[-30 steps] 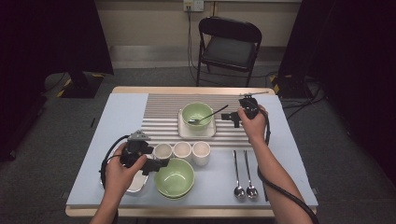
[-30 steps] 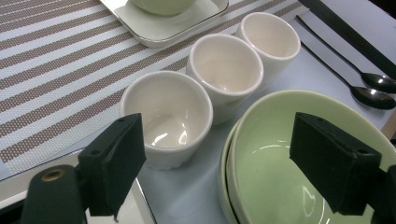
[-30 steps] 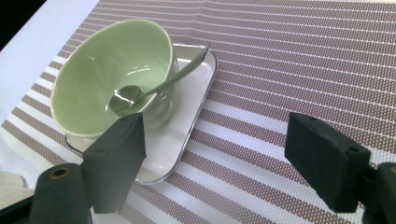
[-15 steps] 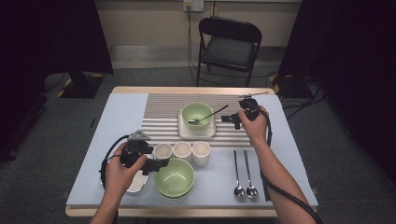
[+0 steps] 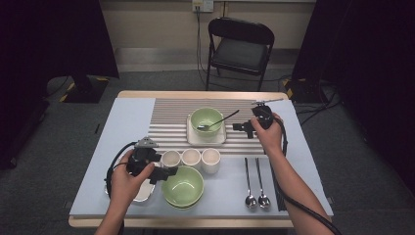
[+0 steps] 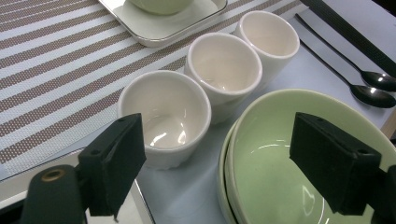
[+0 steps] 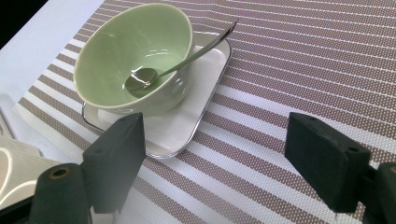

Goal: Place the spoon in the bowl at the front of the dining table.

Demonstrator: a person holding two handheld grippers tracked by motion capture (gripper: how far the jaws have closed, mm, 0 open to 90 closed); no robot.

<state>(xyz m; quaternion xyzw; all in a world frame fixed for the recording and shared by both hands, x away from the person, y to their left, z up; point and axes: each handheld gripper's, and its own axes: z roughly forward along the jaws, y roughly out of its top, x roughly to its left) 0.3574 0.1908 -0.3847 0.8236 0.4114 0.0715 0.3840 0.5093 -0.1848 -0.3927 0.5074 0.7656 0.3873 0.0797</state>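
On the striped placemat (image 5: 169, 115), a spoon (image 7: 173, 67) rests in a green bowl (image 7: 133, 56) that sits on a white square tray (image 7: 187, 116). Just right of it, the right gripper (image 5: 243, 127) hangs with jaws spread and empty. Nearer the person, the left gripper (image 5: 166, 172), also spread, hovers between a white cup (image 6: 163, 116) and stacked green bowls (image 6: 275, 154); two more spoons (image 5: 256, 183) lie apart.
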